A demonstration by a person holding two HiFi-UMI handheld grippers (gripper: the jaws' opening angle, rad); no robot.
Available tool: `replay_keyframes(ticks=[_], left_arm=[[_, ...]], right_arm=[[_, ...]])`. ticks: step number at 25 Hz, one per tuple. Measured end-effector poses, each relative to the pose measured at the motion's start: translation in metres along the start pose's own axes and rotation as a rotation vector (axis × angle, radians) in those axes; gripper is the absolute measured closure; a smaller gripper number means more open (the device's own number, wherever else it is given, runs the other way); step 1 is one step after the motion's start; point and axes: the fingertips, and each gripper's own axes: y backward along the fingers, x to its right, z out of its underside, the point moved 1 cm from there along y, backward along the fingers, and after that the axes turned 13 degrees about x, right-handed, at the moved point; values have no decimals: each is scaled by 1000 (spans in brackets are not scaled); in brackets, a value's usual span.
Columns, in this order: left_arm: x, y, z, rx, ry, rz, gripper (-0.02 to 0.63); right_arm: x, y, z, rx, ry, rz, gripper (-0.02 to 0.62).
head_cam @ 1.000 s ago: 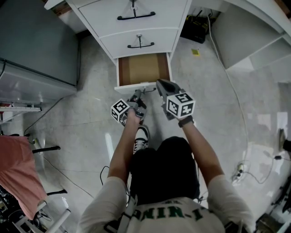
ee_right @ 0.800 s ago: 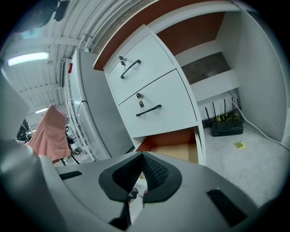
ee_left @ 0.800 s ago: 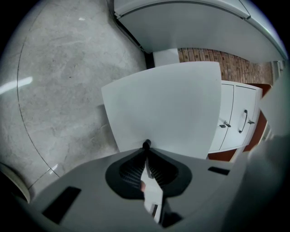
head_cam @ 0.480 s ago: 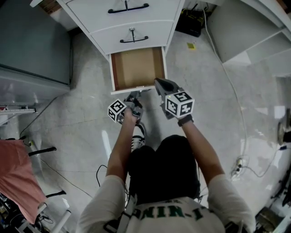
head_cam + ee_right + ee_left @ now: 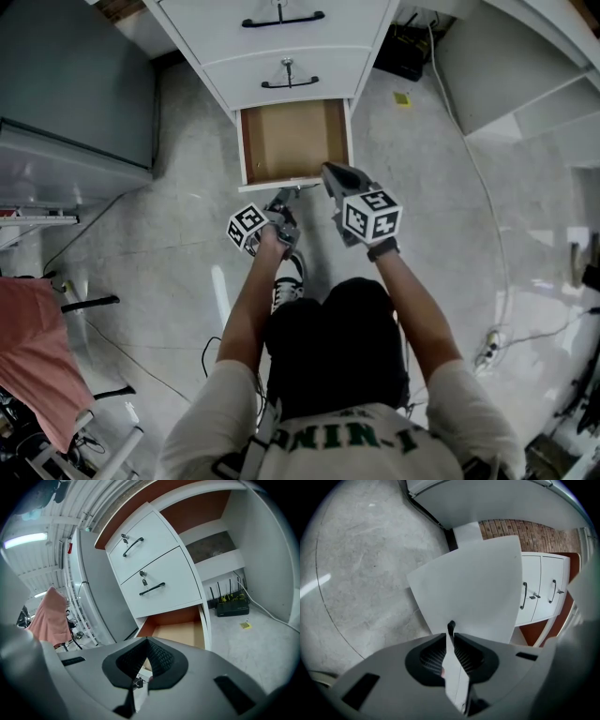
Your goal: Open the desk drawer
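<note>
The bottom drawer (image 5: 247,141) of the white unit stands pulled out, its brown inside bare; it also shows in the right gripper view (image 5: 180,632). My left gripper (image 5: 286,198) is at the drawer's front edge. In the left gripper view it (image 5: 452,637) has the thin black handle (image 5: 451,626) between its jaws, in front of the white drawer front (image 5: 473,583). The jaws are opening but still hug the handle. My right gripper (image 5: 330,172) hovers shut and empty just right of the handle, its tips (image 5: 147,641) pointing toward the open drawer.
Two shut drawers with black handles (image 5: 287,83) sit above the open one. A black router (image 5: 401,52) and a cable (image 5: 487,187) lie on the floor to the right. A grey cabinet (image 5: 75,84) stands left. The person's shoe (image 5: 292,277) is below the grippers.
The drawer has come a little further out with the left gripper on its handle. The right gripper has stayed put.
</note>
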Motion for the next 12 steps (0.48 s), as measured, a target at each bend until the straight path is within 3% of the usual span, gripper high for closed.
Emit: replay_keyframes(ticks=[7,12], left_arm=[[8,33,-6,-42,-63,-47,574],[49,84,-29,-11,-112,-119,574]], right_arm=[[-6,0,-15,-30,-15,30,594],[-26,13,-44,-105,-39,69,594]])
